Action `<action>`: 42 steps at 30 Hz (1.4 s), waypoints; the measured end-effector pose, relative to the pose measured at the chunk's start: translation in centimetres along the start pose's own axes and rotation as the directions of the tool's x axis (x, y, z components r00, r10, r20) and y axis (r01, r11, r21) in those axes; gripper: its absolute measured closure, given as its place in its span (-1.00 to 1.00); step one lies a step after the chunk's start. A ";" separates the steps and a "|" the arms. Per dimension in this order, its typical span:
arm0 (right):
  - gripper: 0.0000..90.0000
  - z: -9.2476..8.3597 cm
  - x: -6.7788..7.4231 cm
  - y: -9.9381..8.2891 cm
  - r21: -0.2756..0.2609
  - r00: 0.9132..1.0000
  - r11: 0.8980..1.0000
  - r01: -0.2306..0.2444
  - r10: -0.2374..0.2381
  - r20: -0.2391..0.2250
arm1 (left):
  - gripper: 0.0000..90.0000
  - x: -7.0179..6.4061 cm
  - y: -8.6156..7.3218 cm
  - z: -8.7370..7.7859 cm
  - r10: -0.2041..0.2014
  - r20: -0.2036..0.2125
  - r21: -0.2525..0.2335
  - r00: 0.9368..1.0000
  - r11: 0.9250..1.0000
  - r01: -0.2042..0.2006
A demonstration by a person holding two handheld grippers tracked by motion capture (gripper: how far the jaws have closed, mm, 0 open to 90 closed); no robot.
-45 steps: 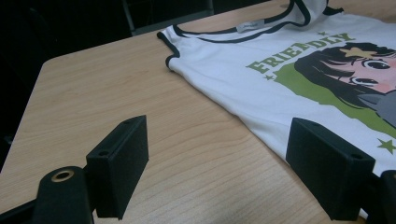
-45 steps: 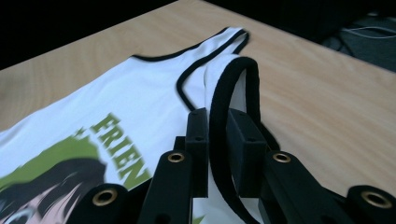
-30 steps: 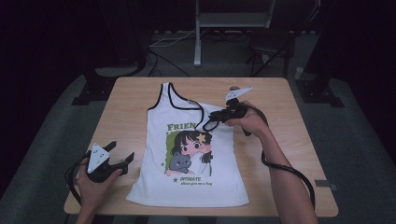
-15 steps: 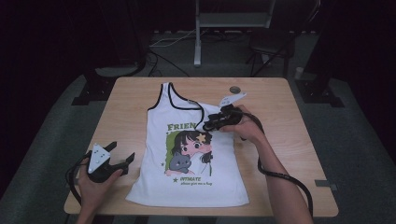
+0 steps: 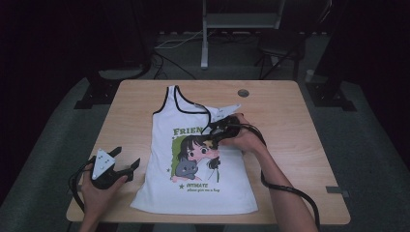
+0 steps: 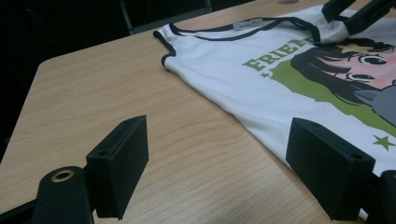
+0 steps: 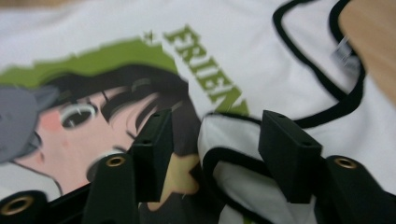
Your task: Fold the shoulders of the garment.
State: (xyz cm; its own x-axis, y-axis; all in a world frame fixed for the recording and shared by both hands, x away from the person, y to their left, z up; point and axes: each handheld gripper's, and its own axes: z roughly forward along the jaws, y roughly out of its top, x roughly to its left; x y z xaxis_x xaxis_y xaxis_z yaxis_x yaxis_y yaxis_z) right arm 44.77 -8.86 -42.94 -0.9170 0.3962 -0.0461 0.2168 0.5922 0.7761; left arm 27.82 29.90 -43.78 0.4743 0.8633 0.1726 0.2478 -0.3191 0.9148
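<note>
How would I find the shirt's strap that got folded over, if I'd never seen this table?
Start at the wooden table and the white tank top spread on it. Follow its black-trimmed neckline to the shoulder nearest the right gripper. There the folded strap lies doubled over the cartoon girl print, while the other strap lies flat.

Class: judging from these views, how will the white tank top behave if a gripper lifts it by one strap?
The tank top will probably drape limply: its strap already lies folded over the print. It looks thin and light. Pushed, it would likely bunch on the table rather than slide whole.
</note>
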 end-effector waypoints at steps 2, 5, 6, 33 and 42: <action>0.30 0.4 0.1 -0.3 0.022 1.000 1.000 -0.009 0.009 0.005 | -0.53 0.0 0.0 0.0 -0.003 0.000 -0.003 1.000 1.000 0.003; 0.60 0.5 0.2 -0.6 0.021 0.998 0.998 -0.065 0.064 0.021 | -0.53 0.0 0.0 0.0 -0.004 0.001 -0.004 1.000 1.000 0.004; 0.68 0.4 0.1 -0.8 0.010 0.996 0.996 -0.086 0.086 0.023 | -0.53 0.0 0.0 0.0 -0.004 0.001 -0.005 1.000 1.000 0.004; 0.36 -0.6 1.8 -1.9 -0.019 0.989 0.990 -0.139 0.138 -0.052 | -0.53 -0.1 0.0 0.0 -0.002 0.003 -0.003 1.000 1.000 0.002; -0.40 -1.2 1.7 -1.7 -0.089 0.965 0.970 -0.227 0.237 0.115 | -0.53 -0.2 0.0 0.0 0.001 0.005 -0.003 1.000 1.000 -0.001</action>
State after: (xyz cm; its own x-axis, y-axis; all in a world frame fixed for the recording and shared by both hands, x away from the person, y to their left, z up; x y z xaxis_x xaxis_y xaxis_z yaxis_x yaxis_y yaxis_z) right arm 42.43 -10.02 -43.57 -0.7948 0.6031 0.0669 0.3891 0.4220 0.8188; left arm 27.78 29.74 -43.80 0.4786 0.8611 0.1717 0.2450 -0.3187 0.9156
